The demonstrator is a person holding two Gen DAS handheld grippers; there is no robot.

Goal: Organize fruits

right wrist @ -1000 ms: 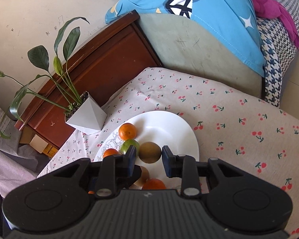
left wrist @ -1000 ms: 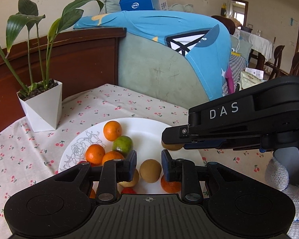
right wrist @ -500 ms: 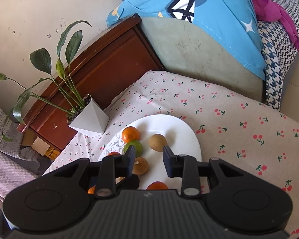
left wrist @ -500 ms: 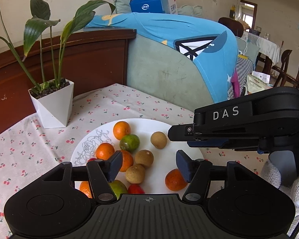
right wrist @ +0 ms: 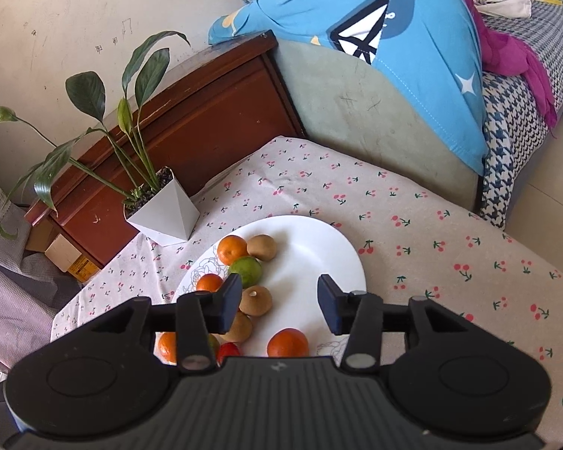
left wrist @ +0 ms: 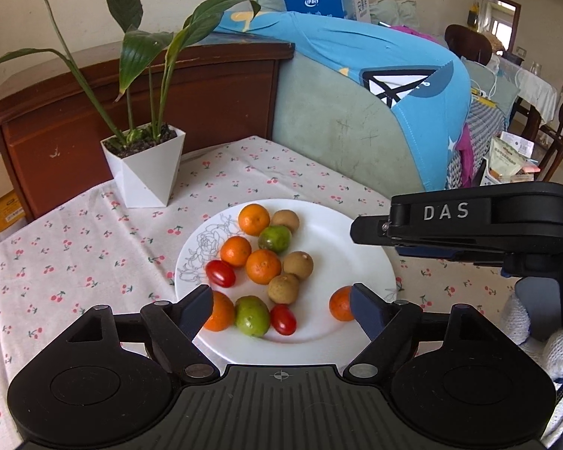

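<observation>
Both grippers hover over the plate w/ jaws spread wide, nothing pinched. Left gripper [left wrist: 281,305] sits low at the plate's near edge; right gripper [right wrist: 279,298] is higher, above the plate's centre, and shows in the left wrist view as a black body marked "DAS" coming in from the right.

White plate [left wrist: 356,232] w/ a line-drawn flower on its left rim rests on the desk, which is covered by a cherry-print cloth [left wrist: 75,247]. All fruit is on the plate, mostly clustered on the left half:
- far side: a tangerine [left wrist: 254,219] touching a brown fruit [left wrist: 285,220], green citrus [left wrist: 274,239] just in front of both
- middle: two more tangerines [left wrist: 263,266], side by side, w/ a red cherry tomato [left wrist: 220,273] to their left and two brown fruits [left wrist: 298,264] to their right, one in front of the other
- near side: an orange one partly hidden behind the left finger [left wrist: 191,311], a green fruit [left wrist: 252,316] next to it, then a 2nd cherry tomato [left wrist: 283,319]
- a lone tangerine [left wrist: 339,303] sits apart on the right, just beside the left gripper's right finger.

A potted plant [left wrist: 146,172] in a white angular pot stands on the cloth, beyond the plate to the left, near but not touching. Behind the desk: a wooden headboard [left wrist: 206,86] and a green cushion draped w/ blue fabric [left wrist: 394,71].
</observation>
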